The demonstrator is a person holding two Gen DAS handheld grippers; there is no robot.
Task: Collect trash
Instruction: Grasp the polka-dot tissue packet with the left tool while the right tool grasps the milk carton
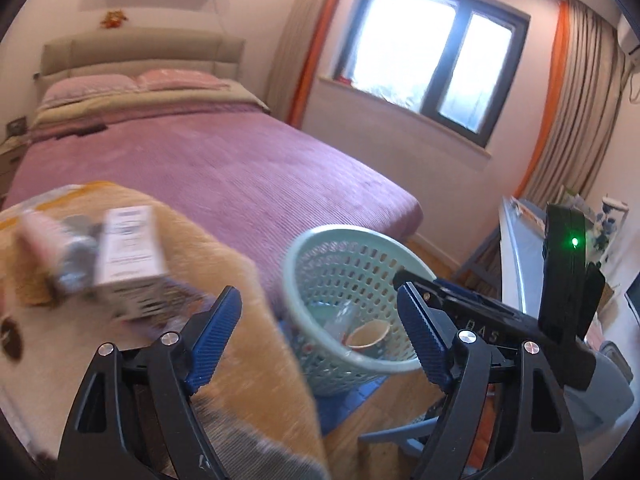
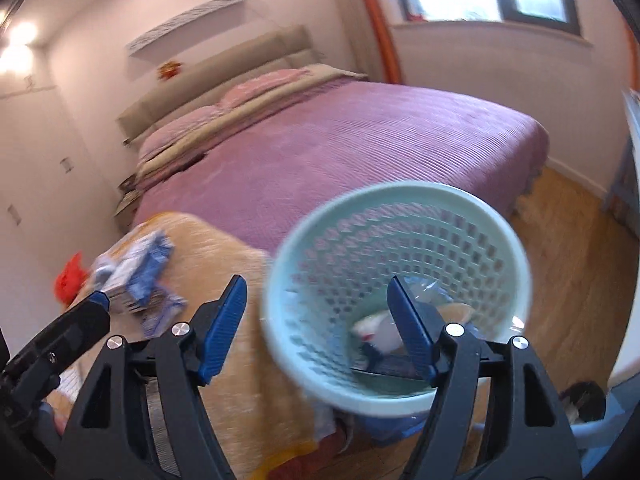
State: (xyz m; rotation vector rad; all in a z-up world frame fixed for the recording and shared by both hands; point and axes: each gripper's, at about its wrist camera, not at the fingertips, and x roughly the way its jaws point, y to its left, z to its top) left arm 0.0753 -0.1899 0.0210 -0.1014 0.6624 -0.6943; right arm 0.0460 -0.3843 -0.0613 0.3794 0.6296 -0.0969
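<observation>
A pale green mesh basket (image 1: pixel 320 264) (image 2: pixel 472 216) stands beside a table with an orange cloth (image 1: pixel 236 292) (image 2: pixel 240 264). It holds a paper cup (image 1: pixel 368 334), clear plastic and other scraps (image 2: pixel 380 332). A white box (image 1: pixel 130 248) and a grey crumpled item (image 1: pixel 76 256) lie blurred on the cloth; in the right wrist view they show as blue-white packaging (image 2: pixel 140 272) and a red scrap (image 2: pixel 70 280). My left gripper (image 1: pixel 320 328) is open and empty, above the cloth's edge and the basket. My right gripper (image 2: pixel 316 324) is open and empty over the basket; it also shows in the left wrist view (image 1: pixel 480 320).
A bed with a purple cover (image 1: pixel 240 168) (image 2: pixel 360 140) lies behind the table. A window (image 1: pixel 432 60) with curtains is on the far wall. Wooden floor (image 2: pixel 572 264) runs right of the basket. A white table (image 1: pixel 516 240) stands at right.
</observation>
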